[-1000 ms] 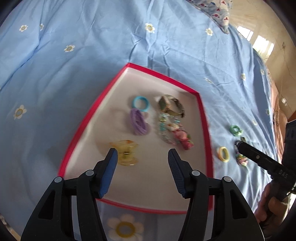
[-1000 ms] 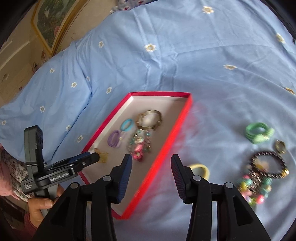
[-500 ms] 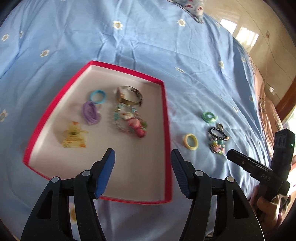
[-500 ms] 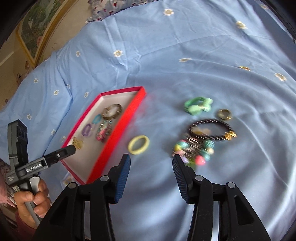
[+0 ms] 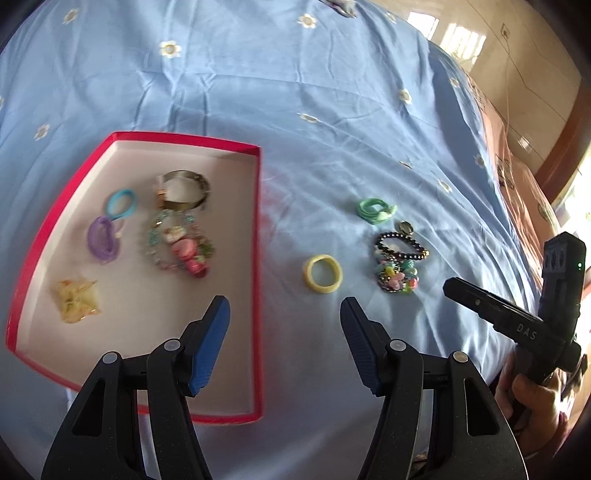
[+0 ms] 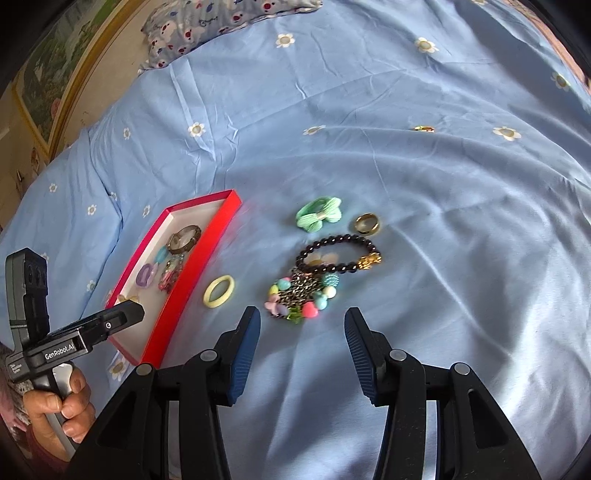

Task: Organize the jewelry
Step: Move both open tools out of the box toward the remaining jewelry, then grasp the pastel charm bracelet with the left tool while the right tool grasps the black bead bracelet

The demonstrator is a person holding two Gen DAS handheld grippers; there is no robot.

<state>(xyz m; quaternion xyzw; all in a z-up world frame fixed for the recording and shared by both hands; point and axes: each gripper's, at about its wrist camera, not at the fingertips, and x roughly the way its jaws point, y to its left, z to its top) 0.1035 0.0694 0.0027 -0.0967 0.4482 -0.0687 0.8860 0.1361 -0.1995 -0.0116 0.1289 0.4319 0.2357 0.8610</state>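
A red-rimmed tray (image 5: 257,236) (image 6: 207,258) lies on the blue bedspread and holds a watch (image 5: 183,190), blue and purple hair ties, a beaded bracelet (image 5: 177,245) and a yellow clip (image 5: 75,301). To its right on the sheet lie a yellow ring (image 5: 322,274) (image 6: 218,290), a green hair tie (image 5: 375,209) (image 6: 318,214), a gold ring (image 6: 366,224), a black bead bracelet (image 6: 338,254) and a colourful charm bracelet (image 5: 397,277) (image 6: 301,297). My left gripper (image 5: 284,314) is open above the tray's right edge. My right gripper (image 6: 302,321) is open just short of the charm bracelet.
The bedspread (image 6: 443,166) has a daisy print and soft creases. A patterned pillow (image 6: 221,22) lies at the far end. A framed picture (image 6: 48,66) hangs on the wall to the left. The bed's right edge borders a tiled floor (image 5: 517,55).
Both grippers have swung right, away from the tray, toward the loose jewelry on the sheet. Both stay open and empty. The jewelry has not moved.
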